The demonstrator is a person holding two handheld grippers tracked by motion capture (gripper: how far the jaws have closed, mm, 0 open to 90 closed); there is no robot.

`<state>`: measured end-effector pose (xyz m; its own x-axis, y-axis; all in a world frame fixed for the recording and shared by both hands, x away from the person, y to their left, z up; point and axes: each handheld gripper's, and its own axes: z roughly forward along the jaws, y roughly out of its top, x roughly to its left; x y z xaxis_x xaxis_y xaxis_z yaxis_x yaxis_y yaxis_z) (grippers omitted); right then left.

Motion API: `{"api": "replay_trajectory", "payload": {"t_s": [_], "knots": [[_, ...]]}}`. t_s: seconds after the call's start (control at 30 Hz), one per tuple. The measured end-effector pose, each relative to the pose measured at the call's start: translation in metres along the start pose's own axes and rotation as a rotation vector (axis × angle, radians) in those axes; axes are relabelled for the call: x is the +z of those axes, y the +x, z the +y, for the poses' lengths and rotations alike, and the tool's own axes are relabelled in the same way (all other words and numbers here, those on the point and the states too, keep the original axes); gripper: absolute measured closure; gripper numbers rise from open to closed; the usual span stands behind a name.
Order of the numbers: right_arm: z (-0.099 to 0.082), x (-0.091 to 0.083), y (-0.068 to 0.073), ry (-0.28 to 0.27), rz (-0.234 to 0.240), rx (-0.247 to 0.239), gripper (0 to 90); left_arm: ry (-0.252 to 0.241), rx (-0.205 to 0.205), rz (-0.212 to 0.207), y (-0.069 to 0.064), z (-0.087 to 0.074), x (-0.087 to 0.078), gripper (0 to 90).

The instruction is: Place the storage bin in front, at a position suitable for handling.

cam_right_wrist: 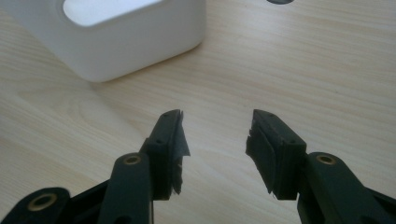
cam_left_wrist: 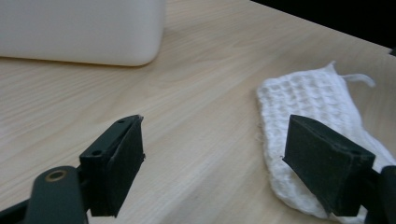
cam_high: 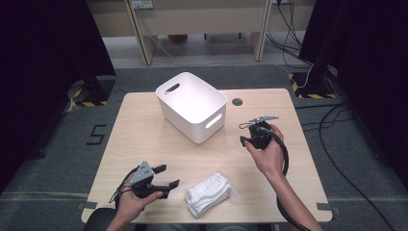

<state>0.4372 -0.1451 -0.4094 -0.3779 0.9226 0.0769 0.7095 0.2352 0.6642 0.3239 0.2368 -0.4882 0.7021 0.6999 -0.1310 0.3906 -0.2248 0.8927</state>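
Approach step: the empty, wide-open left gripper (cam_high: 167,176) was aimed at the folded cloth (cam_high: 208,193), lower centre; closure on the cloth's edge was judged next; the right gripper (cam_high: 245,140) was held open and empty beside the white bin (cam_high: 191,106)

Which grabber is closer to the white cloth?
The left gripper: its open jaws sit just beside the folded white cloth. The right gripper is farther, near the white bin.

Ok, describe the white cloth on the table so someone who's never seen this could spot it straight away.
Start at the light wooden table with the white plastic bin at its far middle. Come straight back to the near edge: the folded white waffle-weave cloth lies flat there, just right of the left gripper. It is the only soft, textured thing on the table.
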Motion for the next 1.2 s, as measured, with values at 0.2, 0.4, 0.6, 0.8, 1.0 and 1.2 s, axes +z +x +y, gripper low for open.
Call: {"api": "replay_trajectory", "payload": {"t_s": [0.2,0.4,0.6,0.8,1.0,1.2], "knots": [[0.013,0.000,0.009,-0.026,0.002,0.015,52.7,0.019,-0.030,0.064,0.018,0.004,0.000,22.7],[0.040,0.004,0.018,-0.055,-0.007,0.025,52.5,0.055,-0.058,0.114,0.031,0.010,0.006,24.9],[0.070,0.009,0.027,-0.086,-0.020,0.037,51.2,0.059,-0.073,0.112,0.034,0.012,0.014,25.2],[0.097,0.022,0.033,-0.080,-0.020,0.051,50.2,0.063,-0.075,0.104,0.032,0.010,0.017,25.1],[0.112,0.035,0.035,-0.058,-0.011,0.089,48.9,0.066,-0.077,0.102,0.032,0.009,0.018,25.2],[0.120,0.049,0.039,-0.042,-0.008,0.115,49.1,0.059,-0.079,0.106,0.033,0.009,0.014,25.0]]}}
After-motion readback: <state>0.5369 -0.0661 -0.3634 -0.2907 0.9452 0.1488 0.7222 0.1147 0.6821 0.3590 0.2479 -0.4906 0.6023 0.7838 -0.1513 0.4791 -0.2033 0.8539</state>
